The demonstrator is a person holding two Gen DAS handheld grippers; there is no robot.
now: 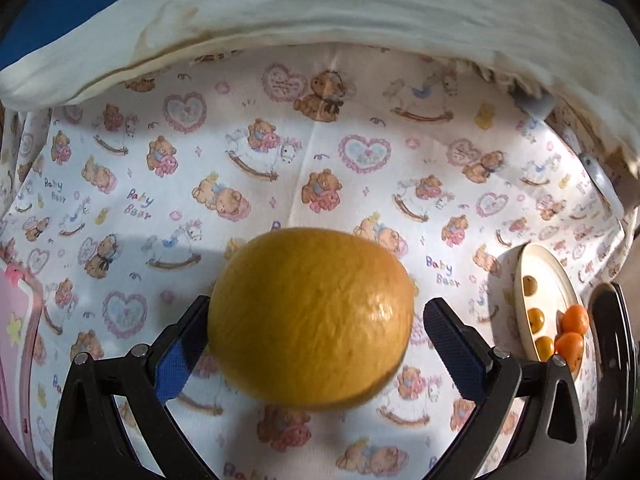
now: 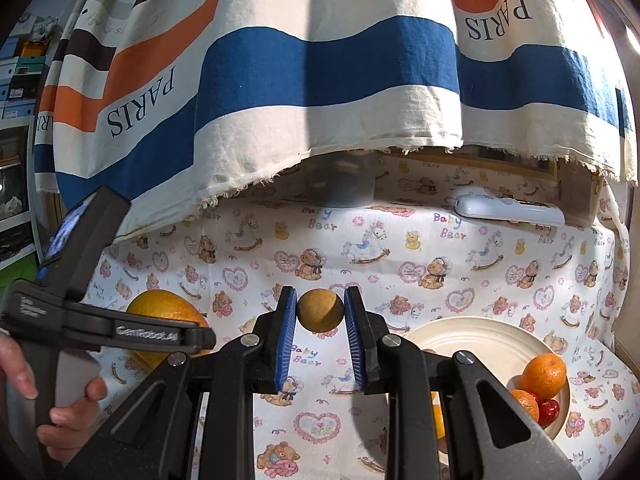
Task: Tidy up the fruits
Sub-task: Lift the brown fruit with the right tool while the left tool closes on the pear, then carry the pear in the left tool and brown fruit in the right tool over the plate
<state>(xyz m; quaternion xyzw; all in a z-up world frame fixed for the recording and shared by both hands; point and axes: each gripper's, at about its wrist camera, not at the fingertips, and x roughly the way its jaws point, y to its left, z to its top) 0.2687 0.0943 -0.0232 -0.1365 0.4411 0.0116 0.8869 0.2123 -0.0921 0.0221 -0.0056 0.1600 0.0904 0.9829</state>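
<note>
A big yellow-orange round fruit (image 1: 312, 320) (image 2: 160, 310) lies on the bear-print cloth (image 1: 320, 160). My left gripper (image 1: 316, 304) is open around it: the left pad touches its side and a thin gap shows at the right pad. My right gripper (image 2: 320, 294) is shut on a small brown round fruit (image 2: 320, 312), held a little above the cloth. To the right, a cream plate (image 2: 480, 332) (image 1: 538, 268) holds oranges (image 2: 544, 374) (image 1: 575, 318), a red fruit (image 2: 550, 410) and small brown fruits (image 1: 536, 320).
A striped cloth (image 2: 320, 80) printed PARIS hangs over the table's back. Under it stand a grey container (image 2: 340, 188) and a white device (image 2: 508, 210). A pink object (image 1: 16, 320) sits at the left edge. A hand (image 2: 68, 412) grips the left gripper's handle.
</note>
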